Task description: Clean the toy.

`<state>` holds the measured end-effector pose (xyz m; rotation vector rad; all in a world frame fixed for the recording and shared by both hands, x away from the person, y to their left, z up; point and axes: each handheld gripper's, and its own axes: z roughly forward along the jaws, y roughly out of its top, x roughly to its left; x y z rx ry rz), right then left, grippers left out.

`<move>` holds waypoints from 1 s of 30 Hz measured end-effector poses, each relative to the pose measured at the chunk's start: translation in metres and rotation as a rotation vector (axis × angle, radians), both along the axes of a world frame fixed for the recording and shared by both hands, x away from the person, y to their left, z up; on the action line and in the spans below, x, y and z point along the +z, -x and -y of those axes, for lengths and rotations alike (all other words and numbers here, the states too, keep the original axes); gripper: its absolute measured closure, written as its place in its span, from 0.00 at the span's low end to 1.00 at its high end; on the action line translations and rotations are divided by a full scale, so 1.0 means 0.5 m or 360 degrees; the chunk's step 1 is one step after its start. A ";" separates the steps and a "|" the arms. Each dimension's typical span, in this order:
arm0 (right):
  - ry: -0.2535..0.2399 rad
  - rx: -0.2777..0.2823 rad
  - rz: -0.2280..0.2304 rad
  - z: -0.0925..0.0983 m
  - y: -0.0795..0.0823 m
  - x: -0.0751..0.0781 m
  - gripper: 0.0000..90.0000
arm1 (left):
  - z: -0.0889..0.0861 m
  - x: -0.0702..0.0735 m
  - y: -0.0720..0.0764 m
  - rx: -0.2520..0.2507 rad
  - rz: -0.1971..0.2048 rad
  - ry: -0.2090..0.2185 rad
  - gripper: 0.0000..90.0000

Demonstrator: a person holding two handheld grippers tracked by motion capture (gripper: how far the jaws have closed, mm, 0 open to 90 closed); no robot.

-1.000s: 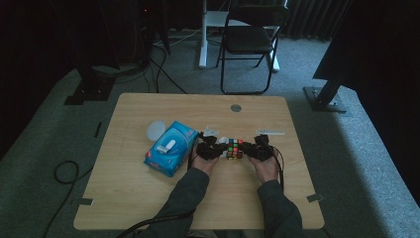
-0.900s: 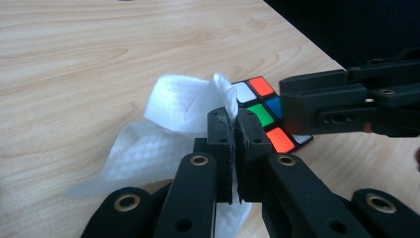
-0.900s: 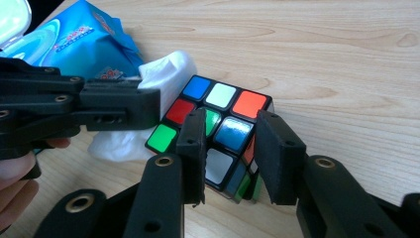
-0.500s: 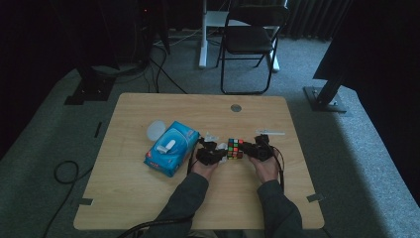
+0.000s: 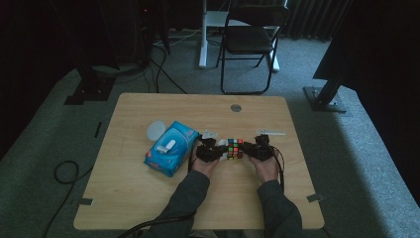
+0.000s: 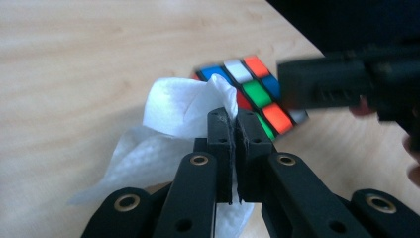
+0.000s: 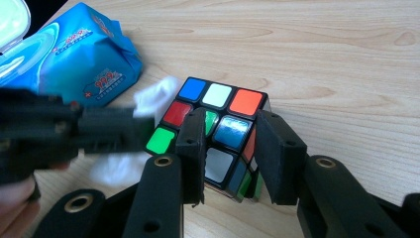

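Observation:
A colour-tiled puzzle cube (image 5: 235,148) sits at the middle of the wooden table (image 5: 148,198). My right gripper (image 5: 247,150) is shut on the cube (image 7: 218,129). One of its jaws lies across the top face and the other presses the right side (image 7: 233,119). My left gripper (image 5: 219,151) is shut on a crumpled white wipe (image 6: 173,109). Its jaws meet at the tips (image 6: 233,116) and hold the wipe against the cube's left side (image 6: 252,89). The wipe (image 7: 153,96) also peeks out behind the blurred left gripper (image 7: 74,131).
A blue pack of wet wipes (image 5: 168,148) lies left of my hands, with a round white lid (image 5: 156,130) behind it. Small white scraps (image 5: 209,134) and a thin white strip (image 5: 271,133) lie behind the grippers. A folding chair (image 5: 247,39) stands beyond the far edge.
The left gripper with the wipe has shifted slightly beside the cube. The right gripper and the cube have stayed put.

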<state>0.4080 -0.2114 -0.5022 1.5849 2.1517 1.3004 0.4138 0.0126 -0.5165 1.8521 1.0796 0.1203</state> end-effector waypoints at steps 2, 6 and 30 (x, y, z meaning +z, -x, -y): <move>0.0003 0.0001 0.0000 0.000 0.000 0.000 0.73 | 0.001 -0.001 -0.013 0.0028 -0.0022 0.0011 0.96; -0.0004 0.0005 -0.0002 0.001 0.000 0.000 0.72 | 0.003 -0.010 -0.017 0.0026 -0.0055 0.0004 0.96; 0.0034 -0.0008 -0.0008 -0.001 0.000 0.002 0.66 | -0.084 0.057 0.076 -0.0079 0.0126 -0.0038 0.96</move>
